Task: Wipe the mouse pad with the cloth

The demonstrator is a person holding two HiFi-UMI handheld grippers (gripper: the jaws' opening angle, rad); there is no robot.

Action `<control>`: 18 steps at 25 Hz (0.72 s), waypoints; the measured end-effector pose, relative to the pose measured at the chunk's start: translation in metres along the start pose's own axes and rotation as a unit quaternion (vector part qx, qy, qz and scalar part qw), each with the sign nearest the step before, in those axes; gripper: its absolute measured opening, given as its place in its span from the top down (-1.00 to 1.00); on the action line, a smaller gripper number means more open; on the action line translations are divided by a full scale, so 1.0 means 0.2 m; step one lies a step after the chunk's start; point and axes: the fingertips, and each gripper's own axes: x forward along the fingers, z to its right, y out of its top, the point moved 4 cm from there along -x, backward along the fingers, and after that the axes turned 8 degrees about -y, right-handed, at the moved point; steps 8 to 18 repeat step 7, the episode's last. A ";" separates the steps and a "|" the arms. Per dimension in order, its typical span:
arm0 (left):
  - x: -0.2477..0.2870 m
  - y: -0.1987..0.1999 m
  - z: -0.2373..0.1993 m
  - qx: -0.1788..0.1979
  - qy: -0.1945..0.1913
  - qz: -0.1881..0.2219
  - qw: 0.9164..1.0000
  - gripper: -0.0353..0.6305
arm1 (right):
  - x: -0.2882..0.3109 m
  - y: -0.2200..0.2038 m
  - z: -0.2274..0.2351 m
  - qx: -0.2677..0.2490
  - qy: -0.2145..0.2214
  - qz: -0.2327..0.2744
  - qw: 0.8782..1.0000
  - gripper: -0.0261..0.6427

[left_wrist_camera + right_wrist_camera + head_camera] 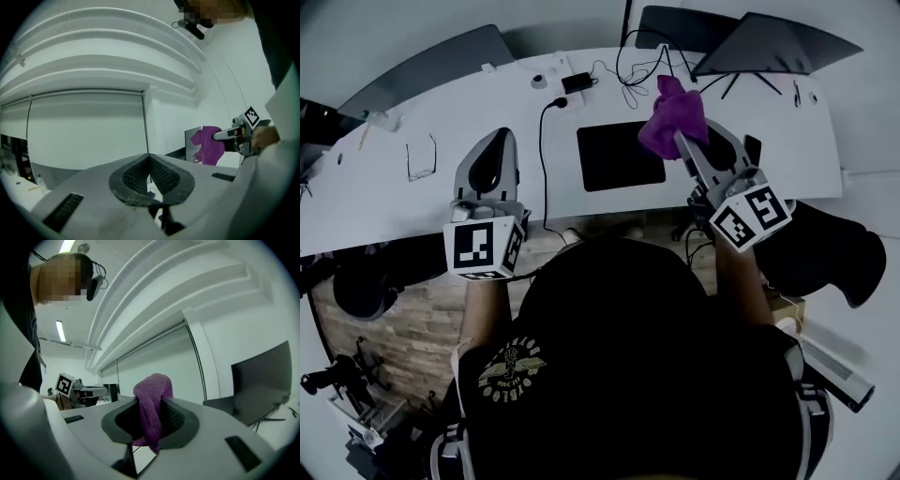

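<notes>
One cloth (673,114) sits clamped in the right gripper (682,141) at the mouse pad's (614,159) two o'clock, poised for wiping. Left gripper's (499,141) fingers meet, empty.

The mouse pad (614,159) lies bare, open to reach from the near edge of the surface (412,202). 1 black cable (542,159) crosses the surface just left of it, between it and the closed left tool (500,139). Tangled wires (633,80) and a charger (577,82) crowd behind it. The cloth (673,117), clamped in the right tool (682,142), overhangs its far right corner. Glasses (420,157) lie farther left.
</notes>
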 end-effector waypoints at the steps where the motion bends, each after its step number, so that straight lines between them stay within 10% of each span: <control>1: 0.00 -0.02 -0.03 -0.003 -0.004 0.000 1.000 0.89 | 0.01 0.00 -0.02 -0.001 -0.007 0.000 1.000 0.67; 18: -0.02 -0.11 -0.20 -0.017 -0.034 -0.003 0.999 0.89 | 0.11 -0.02 -0.15 -0.005 -0.039 0.000 0.999 0.67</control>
